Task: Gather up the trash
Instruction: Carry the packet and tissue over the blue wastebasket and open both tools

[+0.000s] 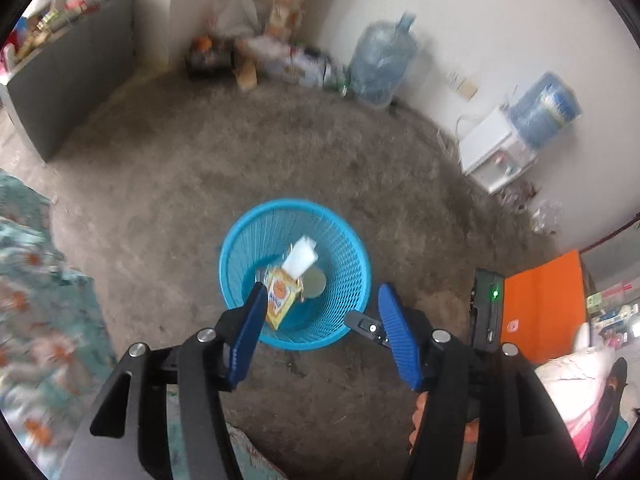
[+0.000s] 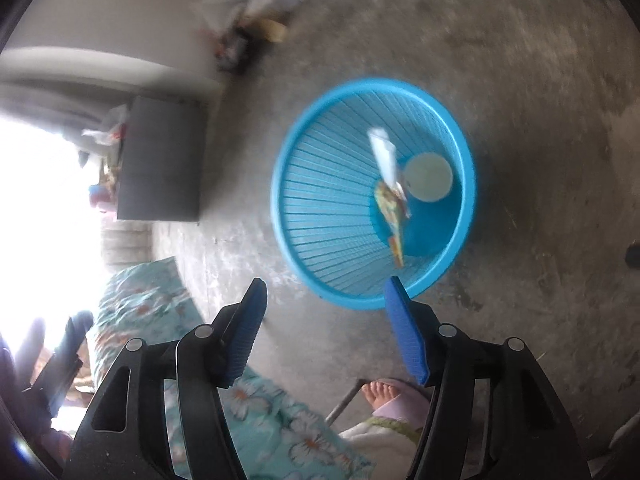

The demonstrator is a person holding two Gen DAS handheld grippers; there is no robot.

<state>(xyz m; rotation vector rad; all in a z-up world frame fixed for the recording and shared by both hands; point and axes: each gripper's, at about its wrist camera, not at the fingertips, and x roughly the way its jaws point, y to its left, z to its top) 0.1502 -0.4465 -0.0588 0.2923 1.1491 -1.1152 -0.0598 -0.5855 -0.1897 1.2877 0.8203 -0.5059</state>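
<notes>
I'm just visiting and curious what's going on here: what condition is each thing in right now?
Left gripper: open, nothing between its fingers.
Right gripper: open, holding nothing.
Blue basket: upright on the floor, holding trash.
Yellow packet: inside the basket, leaning against its wall.
White paper: in the basket, blurred.
Round lid: lying flat on the basket's bottom.
Water dispenser: bottle mounted on top.

Trash (image 2: 387, 184) inside blue basket (image 2: 312, 208)

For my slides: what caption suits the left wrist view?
Open left claw above blue basket holding a yellow packet and white paper.
</notes>
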